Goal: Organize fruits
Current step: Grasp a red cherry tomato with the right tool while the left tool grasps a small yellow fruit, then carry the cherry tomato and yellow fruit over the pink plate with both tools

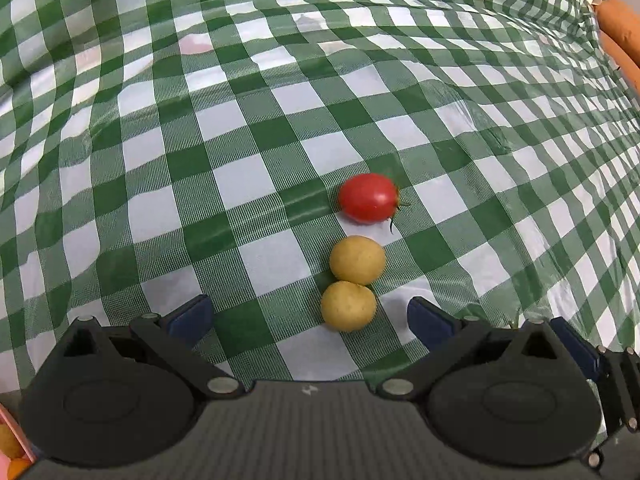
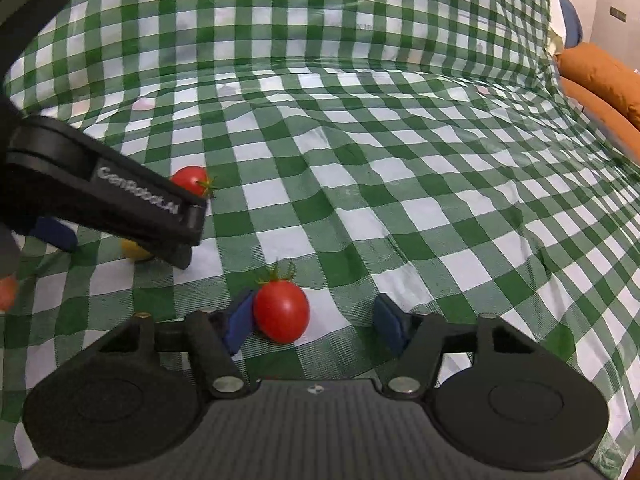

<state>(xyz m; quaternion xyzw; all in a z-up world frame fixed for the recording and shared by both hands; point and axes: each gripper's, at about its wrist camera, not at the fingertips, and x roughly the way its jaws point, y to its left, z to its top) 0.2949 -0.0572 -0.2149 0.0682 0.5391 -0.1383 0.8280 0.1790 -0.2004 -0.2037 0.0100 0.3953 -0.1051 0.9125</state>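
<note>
Both our grippers are wide open — right gripper (image 2: 314, 324) has one pad touching a tomato (image 2: 282, 312), so closing lopsided could roll it away. Left gripper (image 1: 310, 322) holds nothing.

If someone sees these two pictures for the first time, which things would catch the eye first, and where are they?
The green and white checked cloth fills both views. In the left wrist view, a red tomato and two yellow round fruits form a short line ahead of the open left tongs. In the right wrist view, another red tomato sits between the open right tongs, against the left pad.
</note>
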